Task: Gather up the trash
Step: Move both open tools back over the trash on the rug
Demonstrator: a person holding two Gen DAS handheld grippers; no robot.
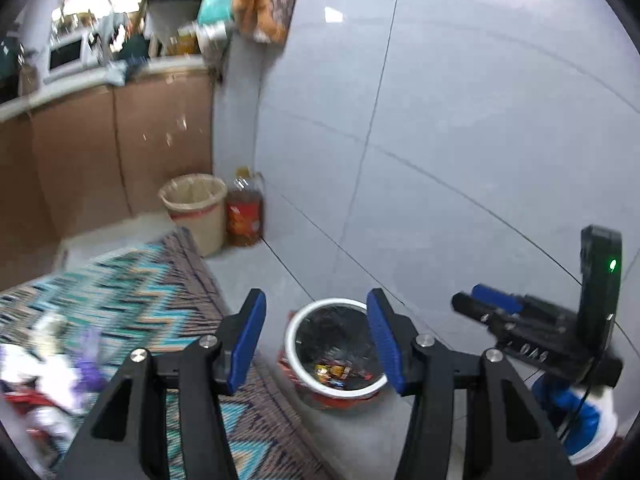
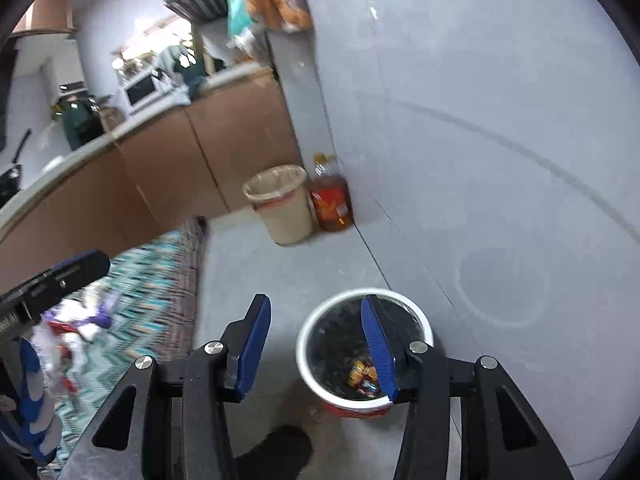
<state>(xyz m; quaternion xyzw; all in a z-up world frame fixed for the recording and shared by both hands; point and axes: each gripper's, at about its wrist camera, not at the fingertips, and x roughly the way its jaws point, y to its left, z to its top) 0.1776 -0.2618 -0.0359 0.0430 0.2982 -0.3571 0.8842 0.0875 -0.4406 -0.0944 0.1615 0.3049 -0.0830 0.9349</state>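
Observation:
A red trash bin (image 1: pixel 336 394) with a white rim and black liner stands on the grey floor just beyond both grippers; colourful wrappers (image 1: pixel 334 372) lie at its bottom. My left gripper (image 1: pixel 316 300) is open above its left rim with nothing between the blue pads. My right gripper (image 2: pixel 315 304) is also open and holds nothing, its right finger over the bin (image 2: pixel 360 404). Each gripper shows in the other's view: the right gripper (image 1: pixel 476 300) at the right edge, the left gripper (image 2: pixel 88 262) at the left edge. Blurred white, purple and red litter (image 1: pixel 52 372) lies on the zigzag rug (image 1: pixel 132 280).
A beige bin (image 1: pixel 196 212) with a liner and an amber oil bottle (image 1: pixel 244 216) stand in the corner by brown cabinets (image 1: pixel 100 160). A grey tiled wall (image 1: pixel 460 120) runs along the right. A blue-and-white gloved hand (image 1: pixel 584 420) holds the right gripper. A dark foot (image 2: pixel 280 452) is near the bin.

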